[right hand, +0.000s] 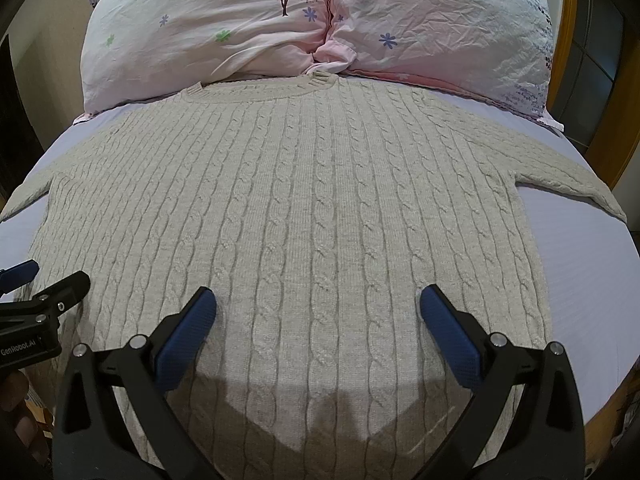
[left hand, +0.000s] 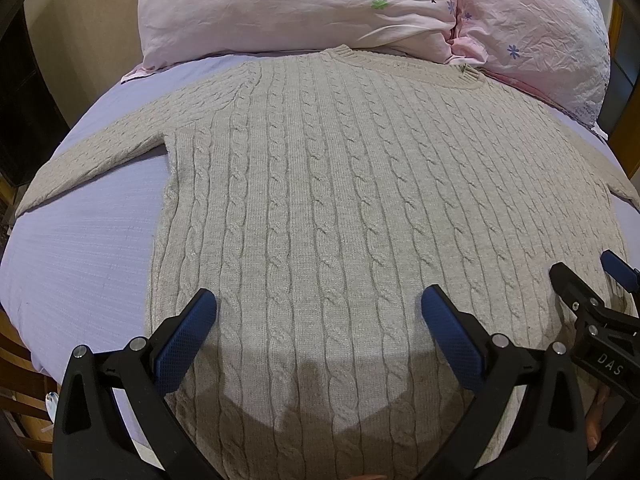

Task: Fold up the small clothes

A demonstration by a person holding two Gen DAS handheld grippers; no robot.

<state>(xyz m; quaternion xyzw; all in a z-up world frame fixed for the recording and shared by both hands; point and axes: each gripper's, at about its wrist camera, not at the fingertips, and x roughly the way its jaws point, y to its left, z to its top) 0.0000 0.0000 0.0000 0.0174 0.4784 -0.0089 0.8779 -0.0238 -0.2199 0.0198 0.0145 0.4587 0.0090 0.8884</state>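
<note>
One grey cable-knit sweater (left hand: 320, 184) lies flat and unfolded on the lilac bed (left hand: 80, 248), sleeves spread outward, collar touching two pink flowered pillows (right hand: 208, 36). Left claw (left hand: 319, 308) and right claw (right hand: 318, 306) hang above its hem, both spread wide and holding nothing.

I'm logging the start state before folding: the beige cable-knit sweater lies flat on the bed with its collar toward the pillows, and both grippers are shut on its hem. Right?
Not quite. The sweater does lie flat, collar toward the pillows, but both wrist views show the left gripper and right gripper open, jaws spread wide, gripping nothing.
</note>
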